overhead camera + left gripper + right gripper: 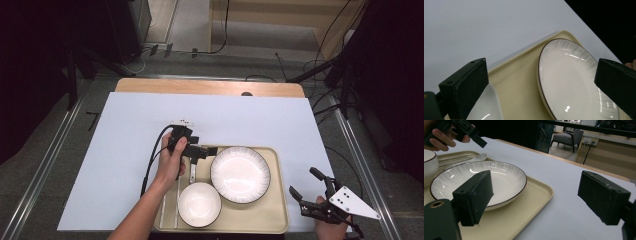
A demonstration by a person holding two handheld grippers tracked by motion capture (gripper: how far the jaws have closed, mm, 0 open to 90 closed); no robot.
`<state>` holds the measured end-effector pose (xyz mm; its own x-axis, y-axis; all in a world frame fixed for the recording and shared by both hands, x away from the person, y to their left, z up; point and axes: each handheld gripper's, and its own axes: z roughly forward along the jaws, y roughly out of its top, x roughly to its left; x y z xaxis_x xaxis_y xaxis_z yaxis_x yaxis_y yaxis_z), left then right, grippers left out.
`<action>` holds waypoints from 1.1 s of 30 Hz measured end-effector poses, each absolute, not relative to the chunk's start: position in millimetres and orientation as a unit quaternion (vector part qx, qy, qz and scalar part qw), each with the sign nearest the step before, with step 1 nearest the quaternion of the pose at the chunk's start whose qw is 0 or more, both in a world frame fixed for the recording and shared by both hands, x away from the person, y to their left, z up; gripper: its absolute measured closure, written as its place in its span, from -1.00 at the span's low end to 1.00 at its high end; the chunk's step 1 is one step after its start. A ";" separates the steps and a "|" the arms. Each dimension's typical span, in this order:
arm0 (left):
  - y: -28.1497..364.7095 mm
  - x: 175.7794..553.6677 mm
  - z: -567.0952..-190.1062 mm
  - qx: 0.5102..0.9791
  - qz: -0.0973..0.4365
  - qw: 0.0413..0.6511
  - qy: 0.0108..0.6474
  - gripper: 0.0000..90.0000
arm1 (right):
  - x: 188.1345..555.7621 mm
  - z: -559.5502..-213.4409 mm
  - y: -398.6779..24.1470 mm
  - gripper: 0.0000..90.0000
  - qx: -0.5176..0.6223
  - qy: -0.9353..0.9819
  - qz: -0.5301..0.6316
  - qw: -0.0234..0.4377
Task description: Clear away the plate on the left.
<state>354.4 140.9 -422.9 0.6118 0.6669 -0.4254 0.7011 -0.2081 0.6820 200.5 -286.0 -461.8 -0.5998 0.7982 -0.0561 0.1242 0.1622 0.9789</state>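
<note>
Small bowl (pixel 199 204) nearest, below the released left gripper (pixel 202 150).
The spoon (pixel 193 171) lies on the tray (pixel 278 210) just under its wide-open, empty jaws; the plate (pixel 240 174) is just beside them. Right gripper (pixel 306 186) stands open too, beside the tray. One bowl, one plate, one spoon, two chopsticks (pixel 177 197).

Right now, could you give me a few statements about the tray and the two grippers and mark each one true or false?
1. The large plate and the small bowl both sit on the beige tray. True.
2. The left gripper is clamped on the plate's rim. False: its jaws stand open with nothing between them.
3. A spoon lies on the tray beside the plate. True.
4. The right gripper hovers over the bowl. False: it is off the tray's right side, jaws open.
5. The plate is stacked inside the bowl. False: they sit side by side.
</note>
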 end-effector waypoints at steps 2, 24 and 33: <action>145.2 351.8 -421.5 0.772 -0.014 0.459 0.440 -1.00 | 200.5 -461.8 -286.3 -0.71 0.330 0.699 0.558 0.303; 201.9 316.1 -418.6 0.752 0.085 0.479 0.444 -1.00 | 200.3 -461.7 -284.6 -0.71 0.331 0.700 0.555 0.302; 227.3 299.0 -421.4 0.735 0.111 0.482 0.464 -1.00 | 201.3 -462.1 -283.9 -0.71 0.331 0.701 0.556 0.301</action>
